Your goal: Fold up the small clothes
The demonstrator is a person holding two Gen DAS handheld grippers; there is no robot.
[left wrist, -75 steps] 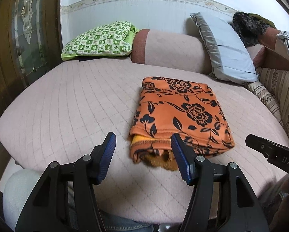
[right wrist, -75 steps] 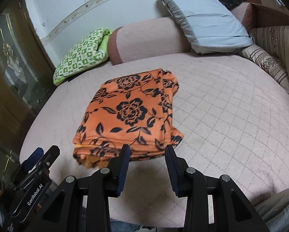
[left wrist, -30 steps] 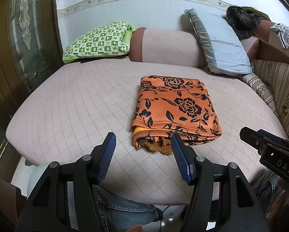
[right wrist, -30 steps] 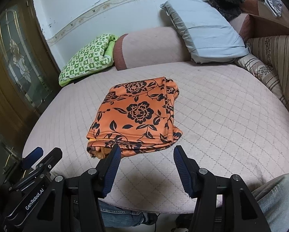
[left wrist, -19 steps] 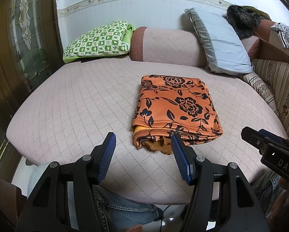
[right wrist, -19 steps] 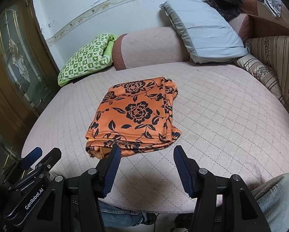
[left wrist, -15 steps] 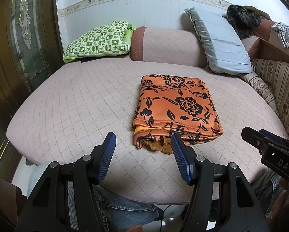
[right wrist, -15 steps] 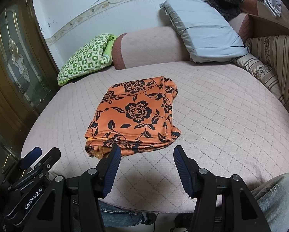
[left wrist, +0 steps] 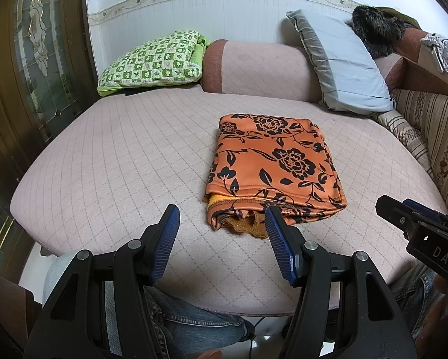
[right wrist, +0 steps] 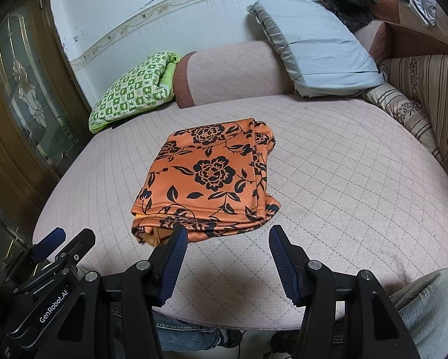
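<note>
**Ahead of both tools, the folded cloth is lying clear of every pad**

Ahead of the left tool (left wrist: 221, 233), whose jaws are standing spread and pinching nothing, the orange floral garment (left wrist: 271, 167) is lying folded on the pink quilted cushion (left wrist: 119, 161), just beyond and slightly right of that tool's tips. Its long axis is running away from the tools, toward the bolster (left wrist: 259, 68); the loose, layered end is facing them. Further right, the right tool (right wrist: 227, 248) is likewise hanging spread and empty, with the garment (right wrist: 212, 179) sitting ahead and slightly left of it. Both tools are about equally near; the fold is looking finished.
</note>
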